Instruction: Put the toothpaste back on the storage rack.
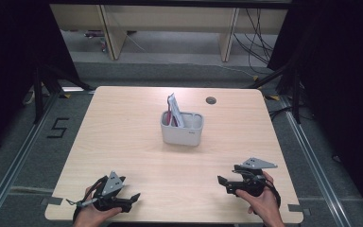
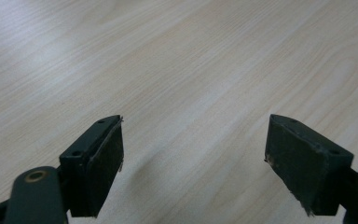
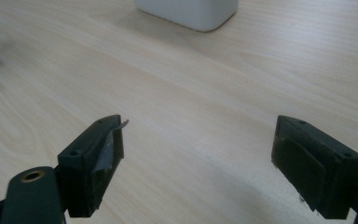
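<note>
Both grippers, left [image 1: 131, 197] and right [image 1: 223, 182], spread empty at bottom; centre bin [image 1: 182, 128] could tip if nudged.

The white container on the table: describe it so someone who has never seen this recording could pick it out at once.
On the light wooden table, look near the middle, slightly toward the far edge. There stands a white container with rounded corners, its top open. It is the lone standing thing on the table, and a white-and-red packet sticks up out of its left side.
</note>
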The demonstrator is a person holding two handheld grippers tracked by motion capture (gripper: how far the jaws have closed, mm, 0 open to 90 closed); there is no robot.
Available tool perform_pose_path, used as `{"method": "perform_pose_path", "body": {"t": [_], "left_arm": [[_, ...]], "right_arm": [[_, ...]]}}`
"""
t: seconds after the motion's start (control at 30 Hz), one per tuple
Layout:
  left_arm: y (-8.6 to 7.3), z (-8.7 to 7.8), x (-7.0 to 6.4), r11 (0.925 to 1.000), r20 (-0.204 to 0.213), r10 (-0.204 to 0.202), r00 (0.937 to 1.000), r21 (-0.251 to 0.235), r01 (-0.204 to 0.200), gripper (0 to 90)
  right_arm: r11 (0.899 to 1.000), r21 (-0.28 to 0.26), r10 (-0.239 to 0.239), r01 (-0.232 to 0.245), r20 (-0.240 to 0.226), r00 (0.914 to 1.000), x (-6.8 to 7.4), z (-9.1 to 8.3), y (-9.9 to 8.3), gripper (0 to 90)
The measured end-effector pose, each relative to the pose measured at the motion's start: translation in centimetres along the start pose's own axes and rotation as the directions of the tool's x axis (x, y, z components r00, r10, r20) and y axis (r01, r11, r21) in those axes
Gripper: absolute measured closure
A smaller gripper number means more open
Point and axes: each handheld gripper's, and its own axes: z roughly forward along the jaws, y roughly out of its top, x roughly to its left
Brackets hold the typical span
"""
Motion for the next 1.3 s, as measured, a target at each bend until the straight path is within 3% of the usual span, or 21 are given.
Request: {"method": "perform_pose_path", "body": {"t": [0.03, 0.1, 0.13, 0.27, 0.3, 0.33, 0.37, 0.43, 0.47, 0.6, 0.63, 0.7, 0.73, 0.8, 0.87, 0.97, 1.03, 1.17, 1.2, 1.3], "left_arm": [[0.0, 0.1, -0.1, 0.9998, 0.001, -0.005, 1.0, -0.017, 0.005, 18.9], [0.0, 0.1, -0.2, 0.9996, 0.013, -0.017, 0.9998, -0.021, 0.017, 18.9], [0.0, 0.1, -0.2, 0.9997, 0.012, -0.016, 0.9998, -0.02, 0.016, 18.9], [0.0, 0.1, -0.2, 0.9994, 0.012, -0.022, 0.9997, -0.027, 0.023, 18.9], [0.0, 0.1, -0.2, 0.9994, 0.012, -0.023, 0.9997, -0.027, 0.023, 18.9], [0.0, 0.1, -0.2, 0.9996, 0.012, -0.017, 0.9998, -0.022, 0.017, 18.9], [-0.1, 0.1, -0.2, 0.9996, 0.012, -0.017, 0.9998, -0.021, 0.017, 18.9], [-0.1, 0.1, -0.2, 0.9994, 0.013, -0.023, 0.9996, -0.026, 0.024, 18.9], [-0.1, 0.1, -0.2, 0.9994, 0.013, -0.023, 0.9996, -0.026, 0.024, 18.9], [0.0, 0.1, -0.2, 0.9997, 0.013, -0.015, 0.9998, -0.02, 0.015, 18.9], [0.0, 0.1, -0.2, 0.9997, 0.013, -0.015, 0.9998, -0.02, 0.015, 18.9], [0.0, 0.0, -0.1, 0.9998, 0.016, -0.01, 0.9998, -0.018, 0.011, 18.9], [0.0, 0.0, -0.1, 0.9997, 0.01, -0.009, 0.9999, -0.023, 0.009, 18.9], [0.0, 0.0, -0.3, 0.9993, 0.015, -0.023, 0.9996, -0.03, 0.023, 18.9], [0.0, 0.0, -0.2, 0.9996, 0.011, -0.005, 0.9999, -0.029, 0.006, 18.9], [0.0, 0.0, -0.3, 0.9996, 0.013, -0.004, 0.9999, -0.028, 0.004, 18.9], [0.0, 0.0, -0.3, 0.9995, 0.012, -0.013, 0.9998, -0.029, 0.013, 18.9], [0.1, -0.1, -0.4, 0.9994, 0.026, -0.024, 0.9994, -0.026, 0.024, 18.9], [0.0, -0.1, -0.4, 0.9992, 0.026, -0.025, 0.9994, -0.03, 0.026, 18.9], [0.1, -0.1, -0.4, 0.9993, 0.027, -0.025, 0.9993, -0.028, 0.026, 18.9]], "right_arm": [[1.0, 0.025, -0.004, 0.004, 0.0, 1.0, 0.1, -0.2, -0.1, 17.7], [1.0, 0.007, -0.03, 0.03, 0.01, 0.9995, 0.1, -0.2, -0.4, 17.6], [1.0, 0.028, 0.006, -0.006, -0.01, 0.9999, 0.4, -0.2, -0.6, 17.6], [0.999, 0.032, 0.009, -0.009, -0.009, 0.9999, 0.7, -0.2, -1.1, 17.6], [0.999, 0.025, -0.028, 0.029, -0.015, 0.9995, 0.6, -0.1, -1.2, 17.7], [0.999, 0.043, 0.005, -0.005, -0.008, 1.0, 0.9, -0.2, -1.4, 17.7], [0.999, 0.038, -0.024, 0.024, -0.016, 0.9996, 0.8, -0.1, -1.5, 17.7], [0.999, 0.043, -0.026, 0.027, -0.021, 0.9994, 0.9, 0.0, -1.7, 17.7], [0.997, 0.048, -0.063, 0.064, -0.021, 0.9978, 0.8, -0.1, -1.9, 17.7], [0.996, 0.05, -0.069, 0.069, -0.01, 0.9976, 1.0, -0.2, -2.1, 17.7], [0.997, 0.063, -0.035, 0.036, -0.026, 0.9991, 1.3, -0.3, -2.3, 17.7], [0.996, 0.075, -0.038, 0.04, -0.025, 0.999, 1.5, -0.3, -2.5, 17.8], [0.994, 0.073, -0.081, 0.082, -0.021, 0.9965, 1.5, -0.1, -2.6, 17.8], [0.994, 0.079, -0.072, 0.073, -0.016, 0.9973, 1.6, -0.2, -2.6, 17.8], [0.993, 0.081, -0.089, 0.091, -0.023, 0.9957, 1.6, -0.2, -2.6, 17.8], [0.994, 0.092, -0.065, 0.066, -0.019, 0.9977, 1.7, -0.3, -2.7, 17.8], [0.991, 0.088, -0.098, 0.099, -0.01, 0.9951, 1.5, -0.3, -2.8, 17.8], [0.992, 0.095, -0.076, 0.078, -0.02, 0.9969, 1.7, -0.3, -2.8, 17.8], [0.991, 0.088, -0.098, 0.098, -0.007, 0.9952, 1.5, -0.3, -2.8, 17.8], [0.991, 0.09, -0.096, 0.097, -0.009, 0.9953, 1.5, -0.3, -2.7, 17.7]]}}
